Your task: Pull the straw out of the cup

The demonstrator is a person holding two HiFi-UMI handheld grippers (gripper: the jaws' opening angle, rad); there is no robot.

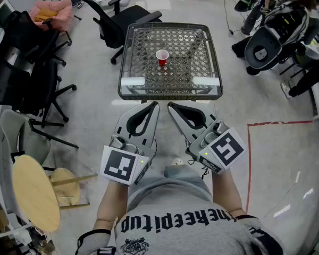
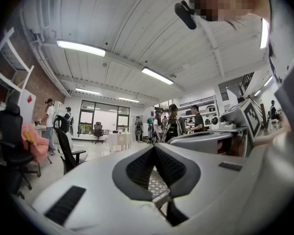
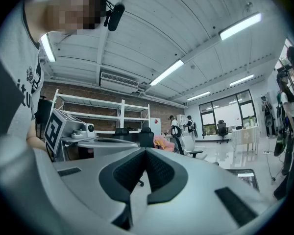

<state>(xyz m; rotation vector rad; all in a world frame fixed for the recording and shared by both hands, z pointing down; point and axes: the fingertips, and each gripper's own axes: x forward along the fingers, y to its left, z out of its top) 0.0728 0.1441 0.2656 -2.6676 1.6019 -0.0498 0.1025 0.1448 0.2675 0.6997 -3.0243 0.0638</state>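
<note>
Head view shows a small red plastic cup at twelve o'clock on the glass-topped lattice table, its straw too small to discern. Left claw and right claw, both clenched empty, hover level at six o'clock, apparently because the reach is not yet begun.

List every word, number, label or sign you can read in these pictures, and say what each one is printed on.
"thekeepitup", or close to it: upside down on the person's grey shirt; some letters are uncertain.
Emblem below that line: too small to read.
Marker cubes: black-and-white square patterns only, no letters.
Red cup: no print visible.
Red sign on a white cabinet: too small to read.
</note>
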